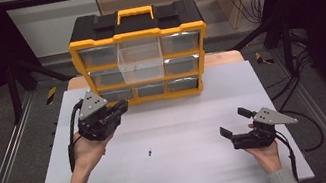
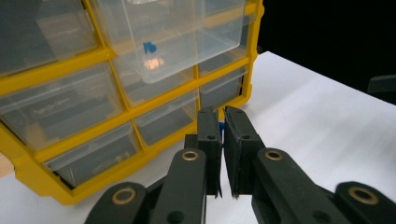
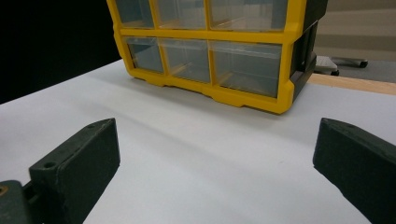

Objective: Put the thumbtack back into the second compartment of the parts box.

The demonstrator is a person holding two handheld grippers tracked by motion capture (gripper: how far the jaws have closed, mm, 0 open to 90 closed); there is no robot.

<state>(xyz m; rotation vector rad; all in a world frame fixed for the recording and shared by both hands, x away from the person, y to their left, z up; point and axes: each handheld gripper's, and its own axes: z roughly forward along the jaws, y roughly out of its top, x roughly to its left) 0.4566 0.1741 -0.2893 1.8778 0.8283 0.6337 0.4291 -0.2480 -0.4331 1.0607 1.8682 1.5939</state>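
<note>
Between the left gripper's (image 2: 222, 122) nearly shut black jaws – a small blue part (image 2: 221, 126), pinched at the tips.

Up and ahead of it stands the pulled-out clear plastic drawer (image 1: 141, 65) of the yellow-and-black organiser cabinet (image 1: 136, 34), another blue piece (image 2: 149, 47) inside; the left hand is far nearer. A second blue bit (image 1: 150, 151) lies on the white table (image 1: 191, 178). The right gripper (image 1: 233, 121) rests wide open – empty.

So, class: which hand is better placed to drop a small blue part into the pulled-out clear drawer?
Left. The left tool is shut on a blue part, just before the open drawer; the right tool is open and farther back.
</note>
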